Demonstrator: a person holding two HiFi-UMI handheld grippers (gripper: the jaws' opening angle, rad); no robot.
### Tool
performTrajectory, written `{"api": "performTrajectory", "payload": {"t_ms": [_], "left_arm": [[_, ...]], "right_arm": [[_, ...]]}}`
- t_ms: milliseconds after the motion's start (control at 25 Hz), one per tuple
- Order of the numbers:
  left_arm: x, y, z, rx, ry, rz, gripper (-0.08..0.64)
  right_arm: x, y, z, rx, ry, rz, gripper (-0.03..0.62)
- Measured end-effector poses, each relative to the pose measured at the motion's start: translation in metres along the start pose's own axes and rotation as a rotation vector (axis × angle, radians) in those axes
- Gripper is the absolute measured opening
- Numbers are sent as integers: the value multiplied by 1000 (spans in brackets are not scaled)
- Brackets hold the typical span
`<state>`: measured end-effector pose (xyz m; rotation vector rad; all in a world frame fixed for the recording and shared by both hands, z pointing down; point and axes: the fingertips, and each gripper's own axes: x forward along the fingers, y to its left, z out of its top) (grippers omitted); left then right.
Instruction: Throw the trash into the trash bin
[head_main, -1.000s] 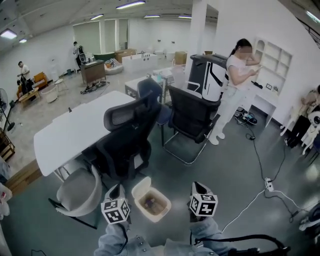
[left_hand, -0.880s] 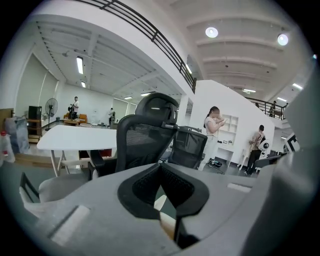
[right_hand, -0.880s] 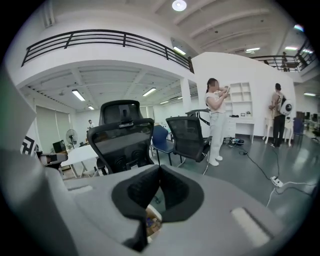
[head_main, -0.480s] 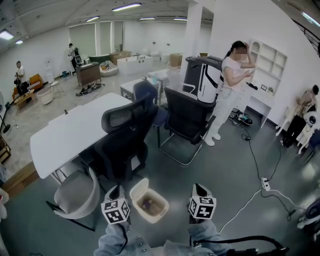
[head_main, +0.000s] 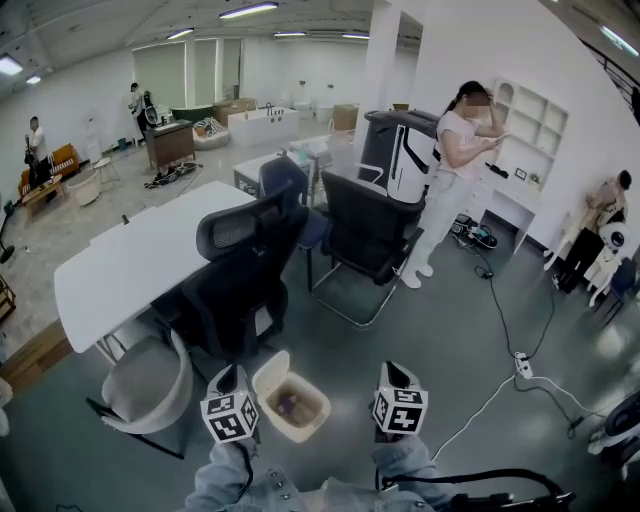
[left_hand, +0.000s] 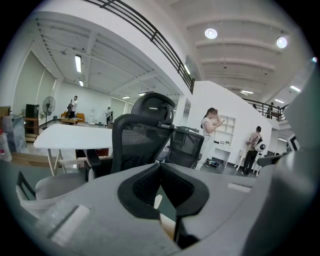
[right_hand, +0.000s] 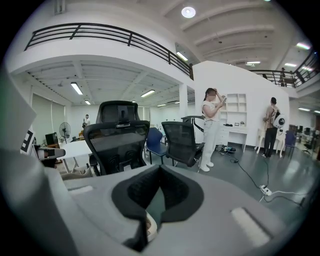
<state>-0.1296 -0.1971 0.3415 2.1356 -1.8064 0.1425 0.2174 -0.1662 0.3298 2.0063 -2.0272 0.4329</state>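
While the left gripper (head_main: 228, 374) and right gripper (head_main: 391, 370) both sit fully closed and empty, trash (head_main: 288, 404) lies inside the trash bin (head_main: 264, 370) between them, so the task looks done.

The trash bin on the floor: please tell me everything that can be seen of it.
The trash bin is small, cream-coloured, apparently plastic, squarish with rounded corners. It stands upright and open on the grey floor, in front of the black office chair; a pale flap rises at its far side. Some dark trash lies inside. Nothing else seems to touch it.
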Motion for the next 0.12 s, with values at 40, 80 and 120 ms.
{"api": "performTrajectory", "payload": {"t_ms": [40, 80, 120], "left_arm": [[0, -1, -1, 0, 0, -1, 9], [0, -2, -1, 1, 0, -1, 9], [0, -3, -2, 1, 0, -3, 9]], "right_arm": [[-1, 0, -1, 1, 0, -1, 3], [-2, -1, -1, 1, 0, -2, 3], [-3, -2, -2, 1, 0, -3, 3]]}}
